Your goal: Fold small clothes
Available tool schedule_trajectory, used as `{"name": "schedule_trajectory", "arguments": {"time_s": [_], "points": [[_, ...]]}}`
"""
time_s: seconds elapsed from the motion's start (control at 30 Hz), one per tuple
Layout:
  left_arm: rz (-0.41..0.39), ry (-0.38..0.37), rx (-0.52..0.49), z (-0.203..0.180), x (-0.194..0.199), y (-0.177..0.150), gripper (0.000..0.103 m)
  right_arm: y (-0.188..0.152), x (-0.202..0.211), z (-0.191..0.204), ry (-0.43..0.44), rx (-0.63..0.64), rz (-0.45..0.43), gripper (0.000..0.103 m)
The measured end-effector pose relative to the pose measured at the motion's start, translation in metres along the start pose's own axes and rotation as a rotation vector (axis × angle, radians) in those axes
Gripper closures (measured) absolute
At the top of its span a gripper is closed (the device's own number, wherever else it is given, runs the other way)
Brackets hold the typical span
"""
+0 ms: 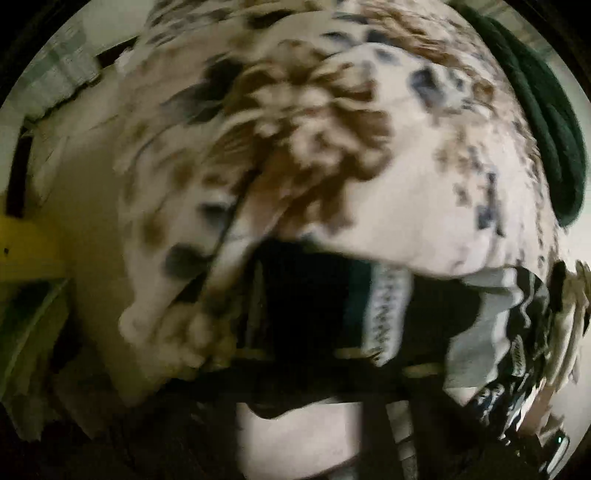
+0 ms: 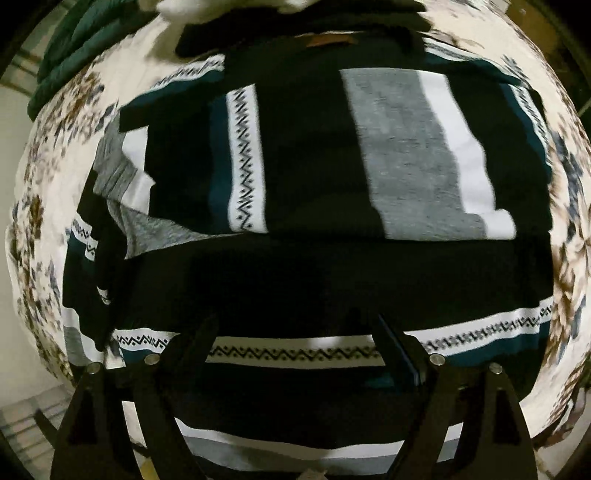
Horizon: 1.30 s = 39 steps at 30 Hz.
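A black garment (image 2: 310, 162) with grey, white and teal stripes and zigzag bands lies partly folded on a floral cream cover (image 2: 40, 206). My right gripper (image 2: 295, 328) hovers just above its near edge with the jaws wide apart and nothing between them. In the left wrist view the picture is blurred; the garment (image 1: 388, 314) shows low in the frame, under a raised fold of the floral cover (image 1: 295, 147). The left gripper's fingers merge with dark cloth at the bottom, and I cannot tell how they stand.
A dark green folded cloth (image 1: 546, 122) lies at the far edge of the cover; it also shows in the right wrist view (image 2: 77, 48). A yellow object (image 1: 26, 247) sits at the left. White cloth (image 2: 221, 9) lies beyond the garment.
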<state>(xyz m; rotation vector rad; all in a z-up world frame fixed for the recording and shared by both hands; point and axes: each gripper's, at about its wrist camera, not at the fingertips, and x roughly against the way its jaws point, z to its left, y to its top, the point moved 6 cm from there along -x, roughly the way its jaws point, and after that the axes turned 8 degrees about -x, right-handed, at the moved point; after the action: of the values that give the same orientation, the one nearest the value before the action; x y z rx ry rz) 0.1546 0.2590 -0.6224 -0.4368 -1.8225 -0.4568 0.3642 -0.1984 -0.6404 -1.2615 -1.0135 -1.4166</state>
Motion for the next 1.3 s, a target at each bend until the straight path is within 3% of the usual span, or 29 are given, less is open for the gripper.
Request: {"name": "schedule_trajectory", "arguments": {"time_s": [0.07,0.17,0.27,0.33,0.47,0.57,0.6,0.63,0.77,0.9,1.0,1.03,1.1,1.3], "points": [[-0.121,-0.012,-0.042,-0.016,0.032,0.012,0.102,0.0,-0.004,0.009,-0.003,0.015,0.002,0.016],[-0.233,-0.034,-0.071,-0.026,0.077,0.033,0.102,0.001,-0.007,0.016,0.002,0.018,0.001,0.016],[-0.331,-0.059,-0.085,-0.019,0.115,0.064,0.102,0.002,-0.01,0.022,0.021,0.012,0.007,0.016],[-0.349,-0.04,-0.1,-0.01,0.118,0.08,0.098,0.001,-0.011,0.025,0.028,0.012,0.008,0.016],[-0.216,-0.091,-0.007,0.023,0.087,0.081,0.089,-0.003,-0.016,0.033,0.04,0.016,0.024,0.016],[-0.17,-0.105,0.062,0.042,0.075,0.057,0.061,-0.007,-0.017,0.037,0.052,0.017,0.034,0.016],[-0.164,-0.118,0.08,0.041,0.072,0.05,0.046,-0.008,-0.017,0.037,0.054,0.018,0.034,0.016],[-0.156,-0.152,0.126,0.043,0.066,0.04,0.042,-0.008,-0.017,0.038,0.057,0.02,0.034,0.016],[-0.083,-0.281,0.243,0.033,0.03,0.026,0.042,-0.007,-0.017,0.038,0.051,0.03,0.028,0.016],[-0.032,-0.318,0.323,0.024,-0.017,0.035,0.042,-0.002,-0.022,0.037,0.052,-0.005,0.039,0.016],[-0.073,-0.309,0.393,0.022,-0.027,0.049,0.041,0.003,-0.022,0.035,0.05,-0.022,0.032,0.016],[-0.118,-0.302,0.396,0.019,-0.021,0.054,0.052,0.004,-0.022,0.033,0.048,-0.026,0.029,0.016],[-0.17,-0.245,0.354,0.014,-0.01,0.065,0.095,0.008,-0.022,0.028,0.042,-0.036,0.021,0.016],[-0.283,-0.12,0.188,-0.016,0.028,0.092,0.097,0.021,-0.017,0.019,0.064,-0.087,-0.006,0.016]]}}
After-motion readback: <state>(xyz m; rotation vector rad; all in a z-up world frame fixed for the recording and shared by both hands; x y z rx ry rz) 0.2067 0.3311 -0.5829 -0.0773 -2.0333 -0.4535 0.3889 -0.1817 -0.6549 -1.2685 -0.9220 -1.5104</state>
